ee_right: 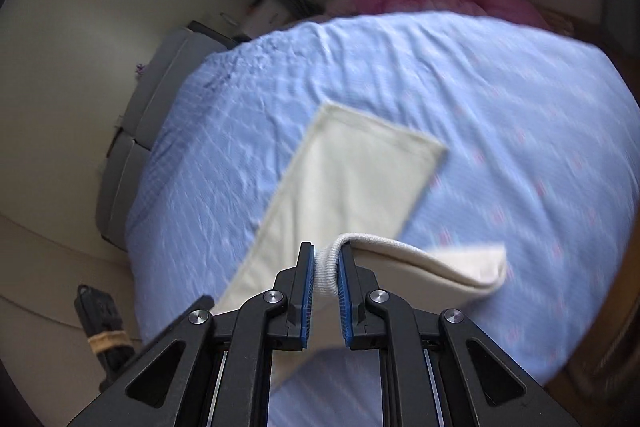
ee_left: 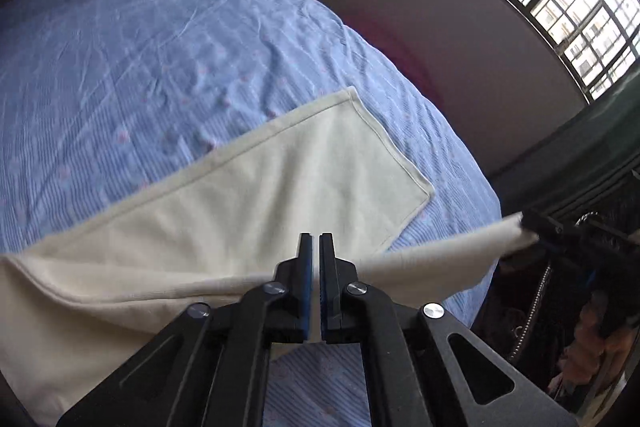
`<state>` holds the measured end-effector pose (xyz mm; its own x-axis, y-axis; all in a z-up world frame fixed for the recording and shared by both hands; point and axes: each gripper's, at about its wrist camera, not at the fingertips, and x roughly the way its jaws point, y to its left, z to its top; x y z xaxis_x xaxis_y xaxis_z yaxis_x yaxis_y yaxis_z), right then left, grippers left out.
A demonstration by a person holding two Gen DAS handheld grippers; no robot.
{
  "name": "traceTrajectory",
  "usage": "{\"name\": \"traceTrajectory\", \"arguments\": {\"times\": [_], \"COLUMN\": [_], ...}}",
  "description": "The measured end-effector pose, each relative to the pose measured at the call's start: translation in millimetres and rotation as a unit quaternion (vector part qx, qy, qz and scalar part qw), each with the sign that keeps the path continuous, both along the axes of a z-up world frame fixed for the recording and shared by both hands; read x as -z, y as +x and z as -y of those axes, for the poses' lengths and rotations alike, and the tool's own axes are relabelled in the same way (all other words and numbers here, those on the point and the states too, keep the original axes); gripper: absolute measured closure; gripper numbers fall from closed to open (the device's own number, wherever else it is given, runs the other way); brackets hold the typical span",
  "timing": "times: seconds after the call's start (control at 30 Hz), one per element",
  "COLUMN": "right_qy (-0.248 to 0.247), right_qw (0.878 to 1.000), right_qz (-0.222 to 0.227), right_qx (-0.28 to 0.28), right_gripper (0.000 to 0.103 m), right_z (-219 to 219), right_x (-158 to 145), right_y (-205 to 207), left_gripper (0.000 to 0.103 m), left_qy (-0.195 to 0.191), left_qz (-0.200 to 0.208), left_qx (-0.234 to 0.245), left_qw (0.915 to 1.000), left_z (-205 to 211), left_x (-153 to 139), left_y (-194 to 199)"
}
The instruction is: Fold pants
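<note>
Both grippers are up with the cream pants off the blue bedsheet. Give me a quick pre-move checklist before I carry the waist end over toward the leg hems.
1. Right gripper clamped on the ribbed waistband: ok, band sits between the pads.
2. Left gripper clamped on the pants: ok, jaws shut with a thin strip of fabric between them.
3. Held edge taut between the grippers: ok in the left wrist view, though blurred.
4. Leg hem flat on the bedsheet: ok.
5. Legs stacked evenly: cannot tell, only the top layer shows.
6. Landing area around the hem clear: ok.
</note>
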<state>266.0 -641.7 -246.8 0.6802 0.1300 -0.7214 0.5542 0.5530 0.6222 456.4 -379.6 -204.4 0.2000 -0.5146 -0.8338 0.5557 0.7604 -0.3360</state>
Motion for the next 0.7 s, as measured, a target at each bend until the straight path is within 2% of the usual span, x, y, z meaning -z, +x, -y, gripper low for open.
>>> {"name": "traceTrajectory", "arguments": {"times": [0.03, 0.07, 0.1, 0.13, 0.2, 0.27, 0.37, 0.47, 0.5, 0.53, 0.57, 0.63, 0.7], "right_qy": [-0.001, -0.001, 0.0, 0.002, 0.007, 0.017, 0.023, 0.032, 0.033, 0.029, 0.019, 0.0, -0.007], "right_qw": [1.0, 1.0, 1.0, 1.0, 1.0, 1.0, 1.0, 0.999, 0.999, 0.999, 1.0, 1.0, 1.0], "right_qz": [-0.001, -0.004, -0.005, -0.003, -0.002, -0.001, 0.008, 0.021, 0.022, 0.022, 0.023, 0.027, 0.026], "right_qx": [-0.003, -0.009, -0.011, -0.012, -0.016, -0.018, -0.017, -0.01, -0.008, -0.005, -0.004, -0.004, -0.014], "right_gripper": [0.09, 0.09, 0.09, 0.09, 0.09, 0.09, 0.09, 0.09, 0.091, 0.093, 0.095, 0.096, 0.095], "right_z": [5, 8, 12, 16, 22, 28, 33, 44, 47, 51, 58, 72, 84], "right_x": [1, 2, 1, 0, -2, -1, -2, -4, -3, -4, -5, -7, -7], "right_y": [7, 13, 17, 18, 24, 27, 34, 42, 47, 54, 63, 85, 105], "left_gripper": [0.093, 0.078, 0.054, 0.045, 0.04, 0.036, 0.032, 0.035, 0.062, 0.083, 0.094, 0.095, 0.095], "left_qy": [0.002, 0.004, 0.008, 0.014, 0.029, 0.044, 0.077, 0.127, 0.141, 0.146, 0.148, 0.128, 0.128], "left_qz": [0.007, 0.014, 0.021, 0.03, 0.058, 0.067, 0.081, 0.075, 0.069, 0.065, 0.055, 0.036, 0.039], "left_qx": [0.01, 0.02, 0.037, 0.059, 0.122, 0.188, 0.292, 0.353, 0.366, 0.368, 0.359, 0.333, 0.3], "left_qw": [0.9999, 0.9997, 0.999, 0.9977, 0.9905, 0.9788, 0.95, 0.9239, 0.9171, 0.916, 0.92, 0.9336, 0.9446], "left_z": [3, 5, 9, 14, 28, 46, 78, 108, 116, 119, 124, 129, 138], "left_x": [-4, -6, -9, -11, -16, -20, -14, 13, 23, 29, 35, 39, 42], "left_y": [4, 6, 8, 9, 10, 11, 10, 10, 11, 14, 22, 43, 66]}}
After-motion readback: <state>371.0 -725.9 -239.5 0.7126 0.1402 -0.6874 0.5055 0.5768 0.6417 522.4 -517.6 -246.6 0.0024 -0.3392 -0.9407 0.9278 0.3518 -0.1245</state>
